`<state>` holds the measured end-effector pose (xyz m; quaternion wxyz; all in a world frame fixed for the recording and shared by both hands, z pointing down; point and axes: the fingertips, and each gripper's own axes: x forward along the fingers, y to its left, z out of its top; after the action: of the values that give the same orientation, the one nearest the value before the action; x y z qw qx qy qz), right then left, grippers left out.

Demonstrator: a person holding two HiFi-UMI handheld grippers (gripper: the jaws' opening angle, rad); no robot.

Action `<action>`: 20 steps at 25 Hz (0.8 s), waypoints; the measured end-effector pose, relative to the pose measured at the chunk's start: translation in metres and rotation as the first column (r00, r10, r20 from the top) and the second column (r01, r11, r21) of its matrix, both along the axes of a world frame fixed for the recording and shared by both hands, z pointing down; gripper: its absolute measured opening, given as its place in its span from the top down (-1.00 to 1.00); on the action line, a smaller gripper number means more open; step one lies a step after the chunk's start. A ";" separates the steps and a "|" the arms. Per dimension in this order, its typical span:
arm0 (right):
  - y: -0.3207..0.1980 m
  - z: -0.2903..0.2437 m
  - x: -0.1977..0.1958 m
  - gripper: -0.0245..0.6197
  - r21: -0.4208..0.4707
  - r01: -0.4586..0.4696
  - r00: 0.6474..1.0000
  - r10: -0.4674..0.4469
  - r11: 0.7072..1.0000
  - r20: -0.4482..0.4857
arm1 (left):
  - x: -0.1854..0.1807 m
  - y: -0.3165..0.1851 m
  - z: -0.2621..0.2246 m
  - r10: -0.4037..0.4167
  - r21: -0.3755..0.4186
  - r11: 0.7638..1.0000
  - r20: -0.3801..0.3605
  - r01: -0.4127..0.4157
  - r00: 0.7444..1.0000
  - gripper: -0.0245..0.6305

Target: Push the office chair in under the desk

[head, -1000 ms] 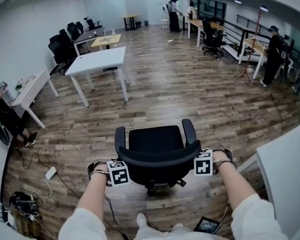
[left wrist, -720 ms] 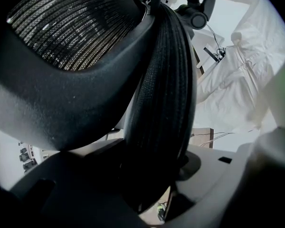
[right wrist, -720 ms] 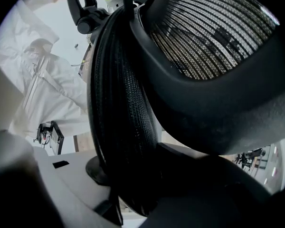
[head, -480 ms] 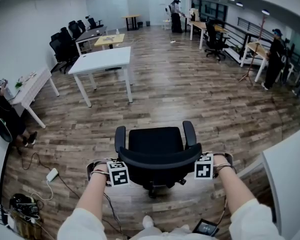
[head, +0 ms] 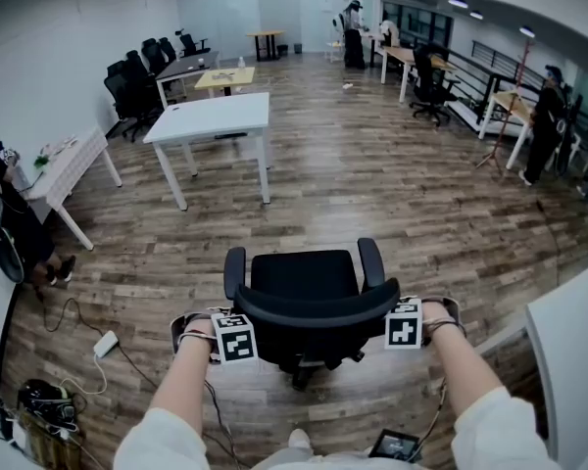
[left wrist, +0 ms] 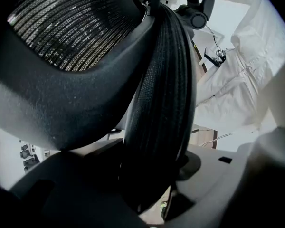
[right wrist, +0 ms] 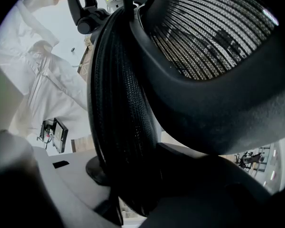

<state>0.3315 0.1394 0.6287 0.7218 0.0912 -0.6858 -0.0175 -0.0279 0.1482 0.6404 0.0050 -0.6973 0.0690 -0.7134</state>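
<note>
Left gripper clamps the left edge of the chair backrest, rim pinched between its jaws. Chair sits on open wood floor, well apart from the white desk ahead. Right gripper pinches the backrest's right edge, same way.

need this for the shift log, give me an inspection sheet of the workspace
surface: wood plank floor
job's things: black office chair on open floor, facing away; white desk ahead to the left, apart from it
clutter: power strip and pile of gear at lower left; small screen by the feet
grippers: left tool and right tool each clamped on the backrest edge
cables: cord trailing from the power strip
surroundings: more desks, black chairs by the wall, people standing far off
</note>
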 end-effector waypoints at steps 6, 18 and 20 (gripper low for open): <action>-0.025 -0.002 -0.017 0.28 0.026 0.013 1.000 -0.012 1.000 -0.023 | -0.023 -0.016 0.000 -0.023 0.004 1.000 0.013 0.023 1.000 0.23; -0.083 -0.001 -0.059 0.28 0.016 0.060 0.998 -0.061 0.998 0.016 | -0.065 -0.064 0.006 -0.027 0.055 0.998 0.087 0.022 0.996 0.20; -0.099 -0.003 -0.069 0.28 0.013 0.073 0.997 -0.074 0.997 0.017 | -0.074 -0.075 0.005 -0.038 0.050 0.998 0.084 0.034 0.996 0.20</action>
<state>0.2626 0.0407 0.6261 0.7142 0.0707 -0.6947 -0.0476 -0.1017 0.0735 0.6454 0.0120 -0.6646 0.0987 -0.7405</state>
